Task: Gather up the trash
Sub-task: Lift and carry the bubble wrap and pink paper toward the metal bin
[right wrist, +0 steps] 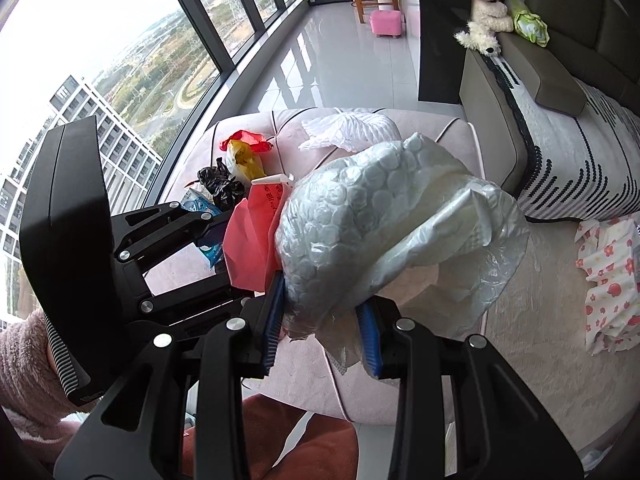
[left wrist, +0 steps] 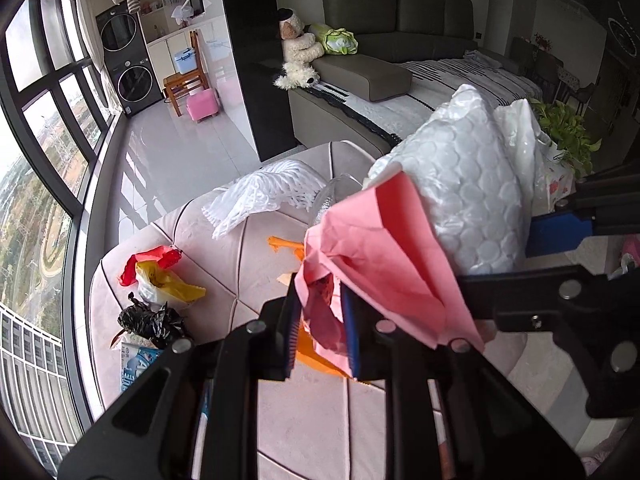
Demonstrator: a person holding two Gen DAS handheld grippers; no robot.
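My left gripper (left wrist: 322,332) is shut on a crumpled pink paper (left wrist: 372,256), which hangs lifted above the pale pink padded ottoman (left wrist: 224,252). Beside it, my right gripper (right wrist: 322,328) is shut on a wad of bubble wrap (right wrist: 360,216) with thin white plastic trailing from it. More trash lies on the ottoman: a red and yellow bag (left wrist: 160,276), a crumpled black bag (left wrist: 152,322), a blue and white pack (left wrist: 136,360), orange paper (left wrist: 288,246) and a white ribbed sheet (left wrist: 260,196).
Tall windows (left wrist: 52,120) run along the left past the ottoman. Beyond a strip of glossy floor (left wrist: 168,148) stands a grey sofa (left wrist: 384,20) with soft toys. A floral cloth (right wrist: 608,280) lies to the right, and a pink fleece sleeve (right wrist: 20,364) shows at lower left.
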